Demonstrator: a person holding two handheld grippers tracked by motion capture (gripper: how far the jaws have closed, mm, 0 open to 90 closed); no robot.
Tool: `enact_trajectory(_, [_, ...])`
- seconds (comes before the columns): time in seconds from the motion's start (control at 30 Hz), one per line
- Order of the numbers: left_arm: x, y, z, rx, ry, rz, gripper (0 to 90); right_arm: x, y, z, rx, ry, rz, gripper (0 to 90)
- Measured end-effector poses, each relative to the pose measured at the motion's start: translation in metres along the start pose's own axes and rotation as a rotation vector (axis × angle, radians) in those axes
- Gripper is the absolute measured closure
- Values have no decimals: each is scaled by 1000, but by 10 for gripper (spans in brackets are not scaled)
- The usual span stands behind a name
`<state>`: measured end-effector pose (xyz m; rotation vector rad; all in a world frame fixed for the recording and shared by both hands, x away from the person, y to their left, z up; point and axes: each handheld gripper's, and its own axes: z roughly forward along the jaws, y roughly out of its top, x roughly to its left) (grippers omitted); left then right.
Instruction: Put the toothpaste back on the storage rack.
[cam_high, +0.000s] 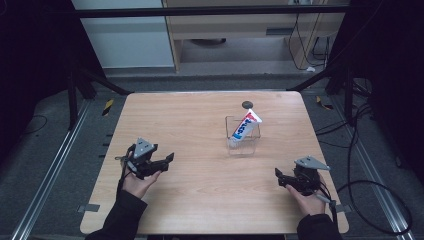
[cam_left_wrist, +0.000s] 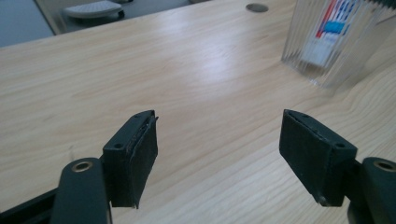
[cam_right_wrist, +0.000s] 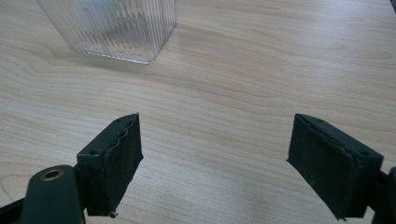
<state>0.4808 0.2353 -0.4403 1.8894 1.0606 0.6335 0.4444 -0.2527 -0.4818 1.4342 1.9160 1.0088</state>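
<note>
Left tongs (cam_left_wrist: 218, 156) gape; ribbed cup (cam_left_wrist: 334, 39) blurs the cropped toothpaste (cam_left_wrist: 329, 28).

My right gripper (cam_right_wrist: 215, 158) over pale wood table (cam_right_wrist: 261, 70), jaws spread wide, bare wood between pads. Ribbed clear container (cam_right_wrist: 112, 25) stands ahead toward upper left, well apart from jaws, base on table, top cut off by upper edge. Contents blurred.

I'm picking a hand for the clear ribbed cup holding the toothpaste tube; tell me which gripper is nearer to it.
Right, narrowly. The right gripper sits in front of the cup, toward the table's right edge. The left gripper lies farther off, to the cup's left. Both are open and empty.
</note>
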Motion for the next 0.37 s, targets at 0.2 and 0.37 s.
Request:
enact_trajectory(0.2, [7, -13, -11, 24, 32, 0, 274, 0, 0, -1, -1, 1, -4, 168])
enact_trajectory(0.37, [16, -23, -19, 55, 59, -19, 270, -2, -1, -2, 0, 6, 1, 167])
